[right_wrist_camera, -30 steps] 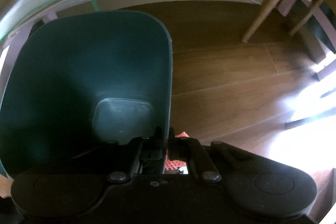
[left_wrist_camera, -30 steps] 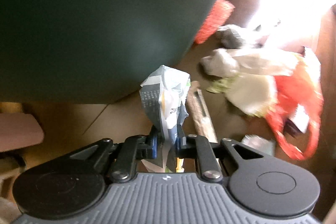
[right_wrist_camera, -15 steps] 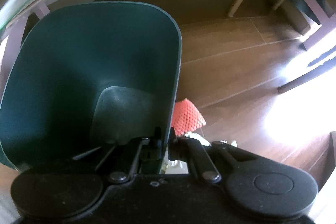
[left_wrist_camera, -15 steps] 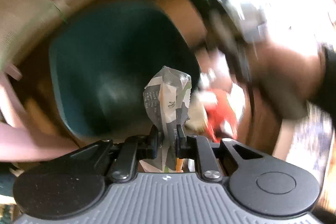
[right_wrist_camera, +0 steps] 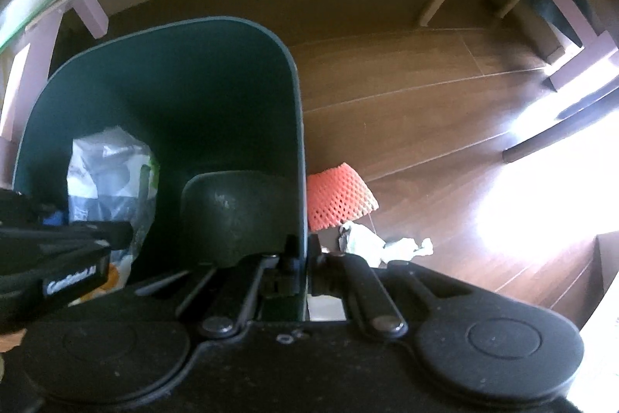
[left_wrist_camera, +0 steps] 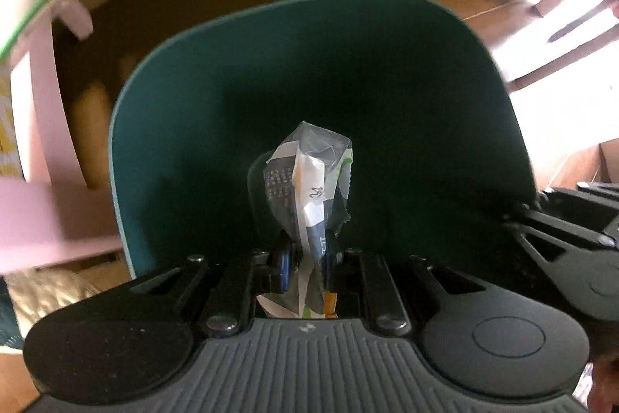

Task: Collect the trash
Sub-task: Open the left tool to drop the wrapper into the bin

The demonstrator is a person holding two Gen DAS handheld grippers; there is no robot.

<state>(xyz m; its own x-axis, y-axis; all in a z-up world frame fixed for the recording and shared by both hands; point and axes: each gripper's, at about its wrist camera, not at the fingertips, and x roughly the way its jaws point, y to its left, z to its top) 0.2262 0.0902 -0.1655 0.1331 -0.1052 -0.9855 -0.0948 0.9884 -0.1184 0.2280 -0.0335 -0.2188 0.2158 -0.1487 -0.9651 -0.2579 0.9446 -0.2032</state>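
We've got one wrapper (left_wrist_camera: 309,180) over one green bin (left_wrist_camera: 216,72), and both grippers are busy.

We count two grippers: the left gripper (left_wrist_camera: 305,260) has its fingers clamped on the crumpled wrapper, holding it above the bin's dark opening, and the right gripper (right_wrist_camera: 303,258) has its fingers pinched onto the bin's rim, one inside the wall and one outside. Our right view gives us what the left cannot: one orange foam net (right_wrist_camera: 338,196) lying on the wooden floor (right_wrist_camera: 425,95) just beside the bin, and one scrap of white crumpled paper (right_wrist_camera: 383,244) near it, partly cut off by the gripper body. Our left view shows the wrapper's printing, too small to read. The bin's bottom sits in shadow, hard to make out.
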